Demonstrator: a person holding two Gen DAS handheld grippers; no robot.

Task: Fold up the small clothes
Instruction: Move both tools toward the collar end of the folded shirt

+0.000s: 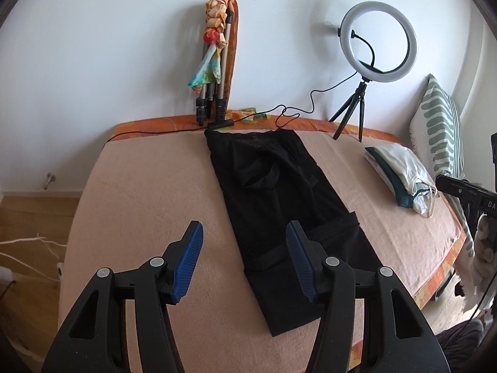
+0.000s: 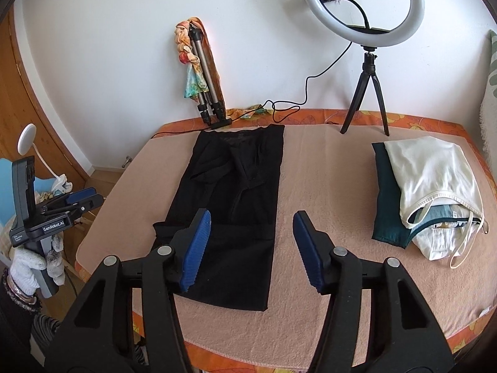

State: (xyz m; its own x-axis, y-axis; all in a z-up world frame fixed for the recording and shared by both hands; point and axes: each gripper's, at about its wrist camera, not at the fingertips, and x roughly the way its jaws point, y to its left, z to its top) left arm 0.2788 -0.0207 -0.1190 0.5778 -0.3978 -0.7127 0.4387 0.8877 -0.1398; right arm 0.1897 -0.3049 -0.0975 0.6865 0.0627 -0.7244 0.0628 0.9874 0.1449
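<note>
A black garment (image 1: pixel 279 205) lies folded into a long strip on the pink blanket (image 1: pixel 149 205); it also shows in the right wrist view (image 2: pixel 236 199). My left gripper (image 1: pixel 245 233) is open and empty, held above the near part of the garment, its right finger over the cloth. My right gripper (image 2: pixel 252 222) is open and empty above the garment's near right edge. The left gripper also shows at the left of the right wrist view (image 2: pixel 80 199), held in a gloved hand off the table's left side.
A pile of folded clothes, white on dark green (image 2: pixel 428 192), lies at the right, also in the left wrist view (image 1: pixel 400 174). A ring light on a tripod (image 2: pixel 363 9), a folded tripod with a scarf (image 2: pixel 198 71) and a cable (image 2: pixel 289 105) stand at the back. A striped pillow (image 1: pixel 441 124) leans at the right.
</note>
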